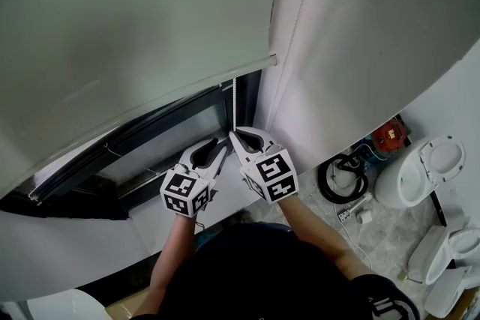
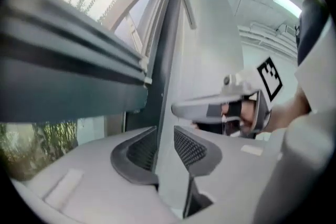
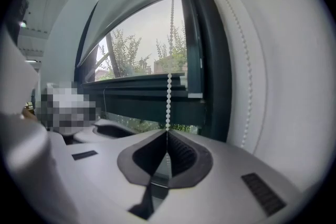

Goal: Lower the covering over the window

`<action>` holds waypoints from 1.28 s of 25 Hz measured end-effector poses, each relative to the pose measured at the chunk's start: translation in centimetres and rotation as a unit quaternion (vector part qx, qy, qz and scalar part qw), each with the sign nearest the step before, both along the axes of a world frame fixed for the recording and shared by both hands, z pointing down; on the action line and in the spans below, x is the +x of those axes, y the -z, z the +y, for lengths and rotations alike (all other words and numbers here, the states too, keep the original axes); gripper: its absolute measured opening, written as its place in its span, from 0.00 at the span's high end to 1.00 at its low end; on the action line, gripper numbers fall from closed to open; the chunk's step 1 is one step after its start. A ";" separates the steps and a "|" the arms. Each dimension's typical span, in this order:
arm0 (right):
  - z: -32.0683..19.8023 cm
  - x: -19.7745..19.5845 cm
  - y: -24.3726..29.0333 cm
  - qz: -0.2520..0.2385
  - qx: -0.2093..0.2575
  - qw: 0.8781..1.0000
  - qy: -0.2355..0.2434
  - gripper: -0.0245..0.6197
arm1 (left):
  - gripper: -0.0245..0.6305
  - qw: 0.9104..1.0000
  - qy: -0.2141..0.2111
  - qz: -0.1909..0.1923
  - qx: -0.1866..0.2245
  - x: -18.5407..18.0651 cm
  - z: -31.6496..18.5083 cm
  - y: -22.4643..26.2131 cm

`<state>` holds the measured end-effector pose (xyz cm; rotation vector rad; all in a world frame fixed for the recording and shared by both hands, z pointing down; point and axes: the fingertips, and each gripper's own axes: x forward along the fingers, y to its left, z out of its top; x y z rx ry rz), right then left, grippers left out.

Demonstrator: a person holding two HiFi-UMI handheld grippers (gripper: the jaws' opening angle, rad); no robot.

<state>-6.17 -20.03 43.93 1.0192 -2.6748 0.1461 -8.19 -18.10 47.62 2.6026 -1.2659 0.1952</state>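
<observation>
A pale grey roller blind (image 1: 135,26) hangs partway down the dark-framed window (image 1: 187,124), and its bottom bar (image 1: 150,97) runs aslant across the glass. A white bead chain (image 1: 235,105) drops from the blind's right end. My right gripper (image 1: 234,134) is shut on that chain; in the right gripper view the chain (image 3: 168,97) runs straight down into the closed jaws of the right gripper (image 3: 167,136). My left gripper (image 1: 219,143) sits just left of it and slightly lower, open, with nothing between the jaws of the left gripper (image 2: 165,136). The right gripper (image 2: 210,107) shows beside it.
A second white blind (image 1: 360,34) with its own bead chain (image 3: 242,86) hangs to the right of the window. On the floor at the right lie a coiled black cable (image 1: 343,177), a red device (image 1: 388,136) and several white toilets (image 1: 424,172).
</observation>
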 end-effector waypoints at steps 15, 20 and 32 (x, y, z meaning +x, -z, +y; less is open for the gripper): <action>0.6 -0.2 0.2 -0.006 -0.001 1.000 0.003 0.94 | 0.83 0.986 -0.036 -0.008 0.164 3.5 -1.9 16.6; 0.8 -0.1 0.2 -0.006 0.000 1.000 0.000 0.94 | 0.94 0.988 -0.046 -0.007 0.149 4.6 -2.2 16.3; 2.0 0.3 -7.3 0.056 -0.068 0.996 0.005 0.94 | 0.95 0.996 -0.044 -0.034 0.073 4.7 -2.0 8.3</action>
